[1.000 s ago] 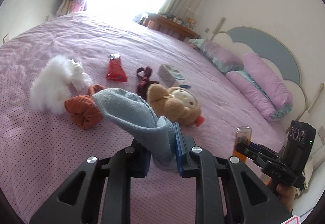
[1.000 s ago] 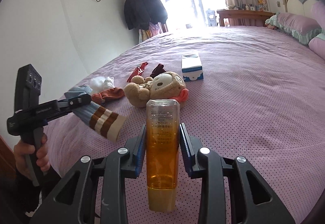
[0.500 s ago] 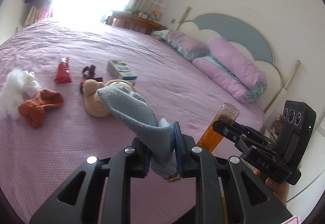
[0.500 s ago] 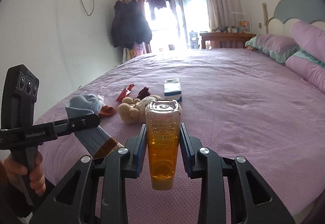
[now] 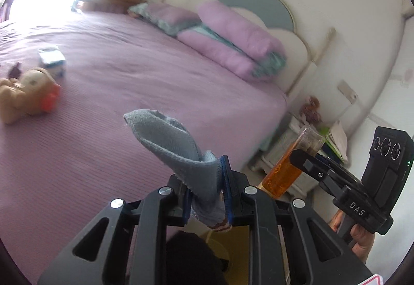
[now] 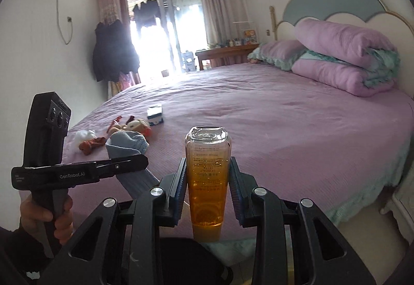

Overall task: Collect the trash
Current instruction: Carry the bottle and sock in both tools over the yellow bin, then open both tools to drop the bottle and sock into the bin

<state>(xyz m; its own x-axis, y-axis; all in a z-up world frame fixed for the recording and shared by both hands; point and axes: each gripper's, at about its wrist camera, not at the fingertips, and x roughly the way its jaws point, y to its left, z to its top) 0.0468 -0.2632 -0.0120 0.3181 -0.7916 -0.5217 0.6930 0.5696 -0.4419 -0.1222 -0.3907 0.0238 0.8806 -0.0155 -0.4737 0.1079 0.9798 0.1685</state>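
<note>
My left gripper point(image 5: 205, 181) is shut on a grey-blue sock point(image 5: 178, 148), held in the air off the near edge of the purple bed point(image 5: 129, 78). The sock also shows in the right wrist view point(image 6: 128, 145). My right gripper point(image 6: 207, 181) is shut on a clear bottle of orange liquid point(image 6: 208, 181), held upright beside the left gripper; the bottle also shows in the left wrist view point(image 5: 287, 168). On the bed lie a teddy bear point(image 5: 28, 93), a small blue-white box point(image 5: 51, 60), an orange sock point(image 6: 90, 146), a white fluffy thing point(image 6: 84, 134) and a red wrapper point(image 6: 113, 124).
Purple pillows point(image 6: 344, 57) are stacked at the headboard point(image 6: 336, 0). A white bedside cabinet point(image 5: 282, 158) with things on it stands right of the bed. A wooden desk point(image 6: 225, 52) and dark coats point(image 6: 113, 52) are by the far window. Yellow floor point(image 5: 243, 235) shows below the grippers.
Both grippers have pulled back from the bed and swung right toward the headboard side, still holding the sock and the bottle. The items on the bed now lie farther off to the left.
</note>
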